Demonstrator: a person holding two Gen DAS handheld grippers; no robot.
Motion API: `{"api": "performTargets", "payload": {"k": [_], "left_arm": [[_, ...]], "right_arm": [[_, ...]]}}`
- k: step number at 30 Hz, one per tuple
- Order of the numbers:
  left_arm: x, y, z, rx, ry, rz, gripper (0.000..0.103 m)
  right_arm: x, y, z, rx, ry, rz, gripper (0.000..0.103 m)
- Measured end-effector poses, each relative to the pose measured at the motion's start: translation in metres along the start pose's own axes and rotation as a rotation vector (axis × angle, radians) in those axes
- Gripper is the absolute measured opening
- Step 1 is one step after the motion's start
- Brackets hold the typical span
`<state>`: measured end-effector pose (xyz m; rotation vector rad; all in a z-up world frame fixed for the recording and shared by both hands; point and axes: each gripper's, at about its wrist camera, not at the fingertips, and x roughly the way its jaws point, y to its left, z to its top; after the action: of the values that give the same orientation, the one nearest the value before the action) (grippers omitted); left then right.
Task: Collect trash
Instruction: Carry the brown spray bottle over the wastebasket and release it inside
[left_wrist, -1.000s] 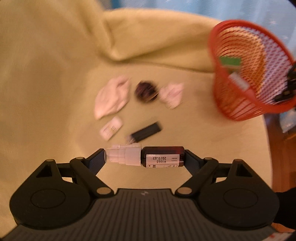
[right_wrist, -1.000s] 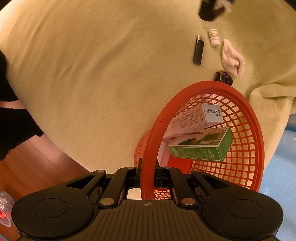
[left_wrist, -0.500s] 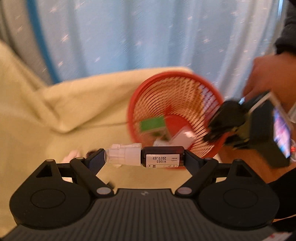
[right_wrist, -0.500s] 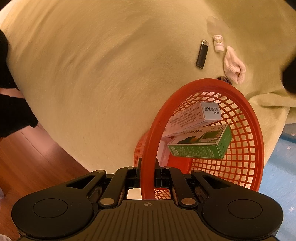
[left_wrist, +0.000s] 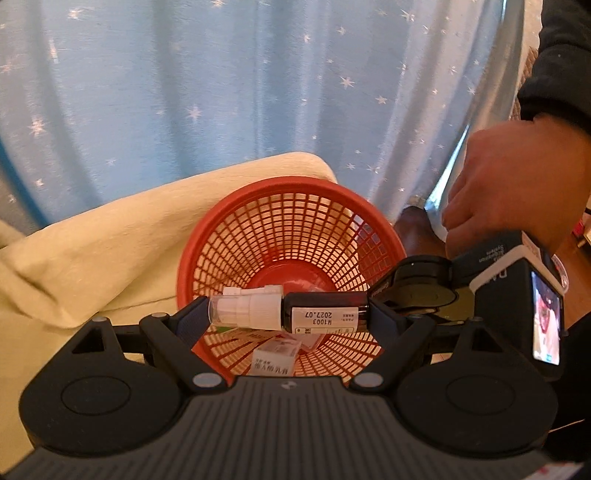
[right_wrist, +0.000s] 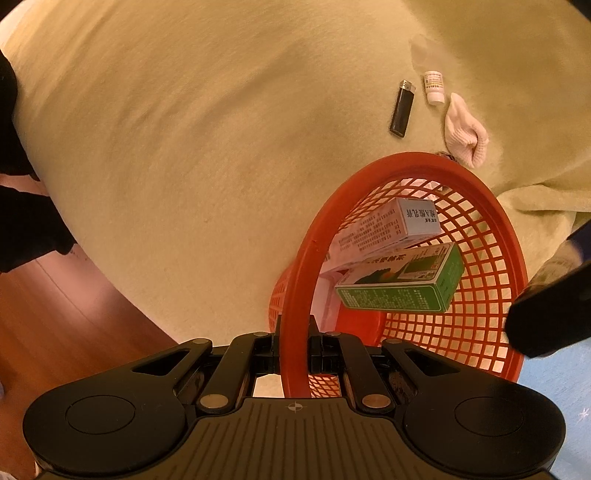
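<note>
- The yellow blanket (right_wrist: 207, 155) covers the whole surface that carries the things; what lies under it cannot be told. One folded corner of it rises behind the basket in the left wrist view.
- The red mesh basket (right_wrist: 476, 192) hangs tilted off the blanket's near edge, its mouth turned toward the left gripper. It looks light and springy, so its solid rim is the place to hold it rather than the thin lattice.
- The right gripper (right_wrist: 294, 349) has its jaws pressed together on that rim, pinching it near the bottom of the view; a hand (left_wrist: 517, 181) holds this tool.
- The left gripper (left_wrist: 289, 318) stands spread wide and pinches the spray bottle end to end, one pad on the cap, the other on the base.
- The green carton (right_wrist: 400, 282) and the white carton (right_wrist: 391, 227) already lie inside the basket; both look like light, crushable cardboard.
- The spray bottle (left_wrist: 291, 314), dark with a white nozzle and printed label, lies crosswise just before the basket's mouth. It is small, rigid and smooth, so an end-to-end hold could slip; it seems ready to be let go into the basket.
- The pink crumpled tissue (right_wrist: 466, 137) lies just beyond the basket's far rim, soft and easy to pinch anywhere.
- The black lighter (right_wrist: 402, 109) and the small white bottle (right_wrist: 433, 86) lie beside it, near each other toward the blanket's far right; both are hard and slick, best taken across their narrow sides.
</note>
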<state>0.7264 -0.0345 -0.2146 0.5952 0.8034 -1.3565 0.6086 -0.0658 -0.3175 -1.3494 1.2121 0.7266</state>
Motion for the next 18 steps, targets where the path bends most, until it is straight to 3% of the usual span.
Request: {"api": "performTargets", "payload": {"k": [3,18], "left_arm": [[0.006,0.001,0.002,0.01,-0.003,-0.012,0.087],[-0.013,0.017,-0.026,-0.093,0.007,0.131,0.088]], "right_arm": [[0.0,-0.001,-0.001,0.006,-0.003,0.001,0.003],[0.0,-0.003,-0.002,0.012,-0.005,0.001,0.003]]}}
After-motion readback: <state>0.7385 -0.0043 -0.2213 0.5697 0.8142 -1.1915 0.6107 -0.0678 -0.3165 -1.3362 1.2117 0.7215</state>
